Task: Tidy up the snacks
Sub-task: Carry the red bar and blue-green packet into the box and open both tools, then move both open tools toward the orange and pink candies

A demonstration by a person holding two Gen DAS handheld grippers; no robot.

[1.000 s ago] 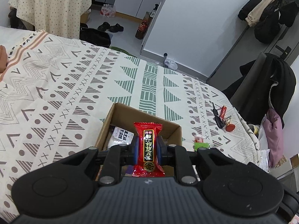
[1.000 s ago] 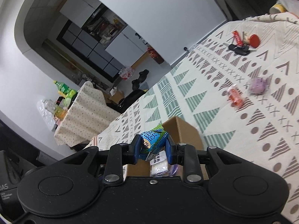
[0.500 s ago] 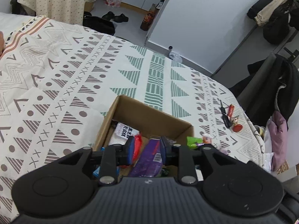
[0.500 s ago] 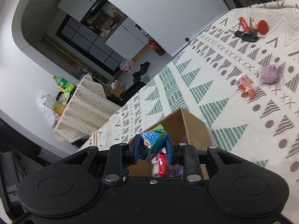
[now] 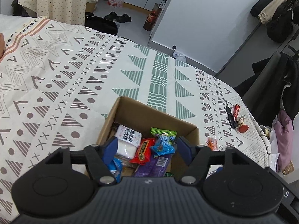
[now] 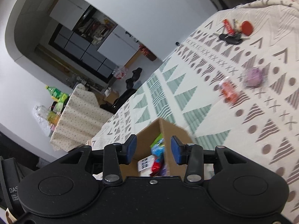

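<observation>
Left wrist view: the cardboard box [image 5: 129,110] on the bed cover [image 5: 56,85] holds a white pack [image 5: 129,138] with dark writing, a red snack [image 5: 143,150] and a blue bag [image 5: 163,145]. Left gripper [image 5: 147,150] and right gripper [image 6: 153,148] are both wide apart, holding nothing.

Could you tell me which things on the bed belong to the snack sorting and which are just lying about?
Part of the job:
- cardboard box, snacks inside
- red snack packet in the box
- blue snack packet in the box
- orange snack, loose on the bedspread
- purple snack, loose beside it

Just lying about:
- keys with red tags
- shoes on the floor
</observation>
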